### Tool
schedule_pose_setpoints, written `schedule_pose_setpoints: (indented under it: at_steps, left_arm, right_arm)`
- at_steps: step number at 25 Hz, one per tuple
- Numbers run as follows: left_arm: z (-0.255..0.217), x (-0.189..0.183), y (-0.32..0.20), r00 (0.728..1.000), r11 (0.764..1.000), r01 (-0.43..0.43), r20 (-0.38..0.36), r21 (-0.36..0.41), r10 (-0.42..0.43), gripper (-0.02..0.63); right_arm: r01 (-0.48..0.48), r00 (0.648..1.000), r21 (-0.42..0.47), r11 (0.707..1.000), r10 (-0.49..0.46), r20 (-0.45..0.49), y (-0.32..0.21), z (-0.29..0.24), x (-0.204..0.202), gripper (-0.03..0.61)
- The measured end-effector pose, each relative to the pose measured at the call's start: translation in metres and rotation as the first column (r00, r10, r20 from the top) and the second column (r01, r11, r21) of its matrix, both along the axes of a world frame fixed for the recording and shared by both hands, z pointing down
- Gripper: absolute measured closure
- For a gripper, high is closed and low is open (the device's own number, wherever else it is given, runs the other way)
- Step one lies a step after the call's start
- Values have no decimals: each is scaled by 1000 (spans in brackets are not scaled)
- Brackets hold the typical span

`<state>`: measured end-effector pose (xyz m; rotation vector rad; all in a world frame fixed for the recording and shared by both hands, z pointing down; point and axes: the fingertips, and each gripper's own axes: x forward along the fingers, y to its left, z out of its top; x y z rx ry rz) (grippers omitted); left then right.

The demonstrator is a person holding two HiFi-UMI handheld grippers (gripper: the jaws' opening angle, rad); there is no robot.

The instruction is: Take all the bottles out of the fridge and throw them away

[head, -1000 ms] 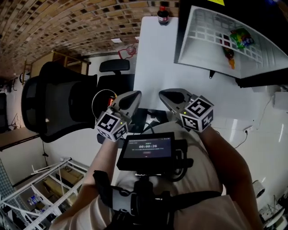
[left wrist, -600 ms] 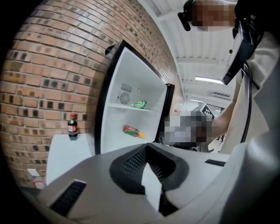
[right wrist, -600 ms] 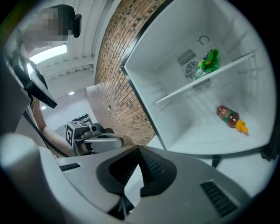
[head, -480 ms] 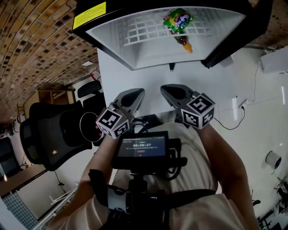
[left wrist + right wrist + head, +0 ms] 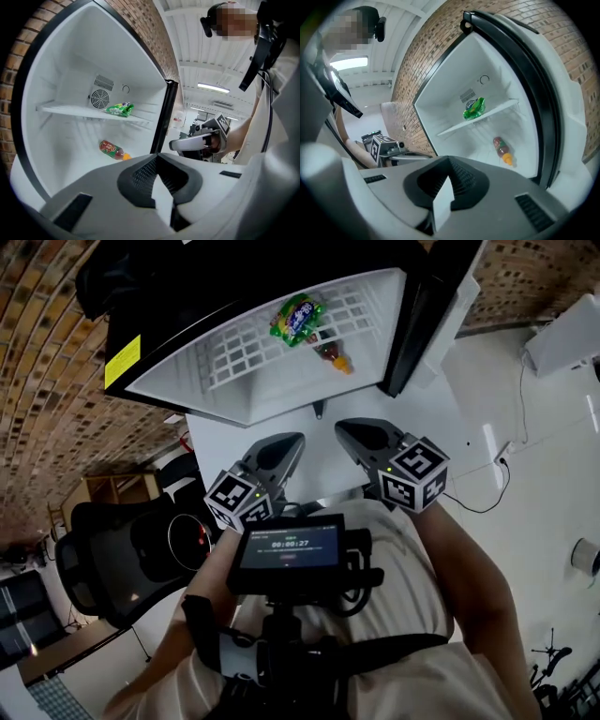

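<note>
One plastic bottle [image 5: 330, 354] [image 5: 112, 150] [image 5: 502, 150] lies on its side on the floor of an open fridge [image 5: 281, 395] [image 5: 70, 70] [image 5: 454, 93], below the shelf. It holds a dark drink and has a red label and an orange cap. Above it, one crinkled green packet [image 5: 298, 318] [image 5: 119, 109] [image 5: 474, 108] rests on the single white shelf [image 5: 70, 110] [image 5: 497, 112], which runs the width of the fridge. Behind the packet, a round slotted vent [image 5: 100, 98] [image 5: 468, 97] sits in the back wall. The fridge is smooth white inside with a black outer frame, and its door [image 5: 422, 306] is swung wide, so the opening faces both tools. A yellow sticker [image 5: 122, 362] is stuck on the black outside. A brown brick wall [image 5: 56, 381] runs behind and beside the fridge. Two hand-held tools hover side by side in front of the opening, well apart from the bottle. The left tool [image 5: 292, 441] [image 5: 161, 192] [image 5: 389, 147] has its jaws closed together with nothing between them. The right tool [image 5: 352, 433] [image 5: 197, 140] [image 5: 440, 201] is likewise closed and empty. Each is smooth grey plastic with ribbed black pads and carries a cube with black-and-white square markers. A small dark screen [image 5: 286, 547] sits on the person's chest rig. One black mesh office chair [image 5: 112, 549] stands to the left, and a thin black cable [image 5: 478, 493] trails over the pale floor on the right.
</note>
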<state>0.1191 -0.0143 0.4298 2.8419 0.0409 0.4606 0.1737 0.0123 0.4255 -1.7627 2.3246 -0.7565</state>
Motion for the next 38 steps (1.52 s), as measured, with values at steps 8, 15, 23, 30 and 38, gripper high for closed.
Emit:
schedule_pose_setpoints:
  at_steps: [8,15,23,30,38]
  left_arm:
    - [-3,34,11,999,999,-31,11,22,30,597]
    - [-9,33,16,999,998,-45,25,39,44,598]
    - [-7,22,8,999,996,0,44,87,-3,600]
    - [9,15,-5,994,996,71,85,53,-75,598]
    - [34,20,-16,977,986,159,151,-41,-152,597]
  right_arm:
    - [-23,1000,4,1000,23,-9,14,2,27,577]
    - [-8,1000,16,1000,8,-6,9,0,17,577]
    - [-9,1000,14,1000,9,2,8,4,11,577]
    - [-31,999,8,999,31,11,12,7,8,577]
    - [-65,997,-19,998,65,29,23,16,10,577]
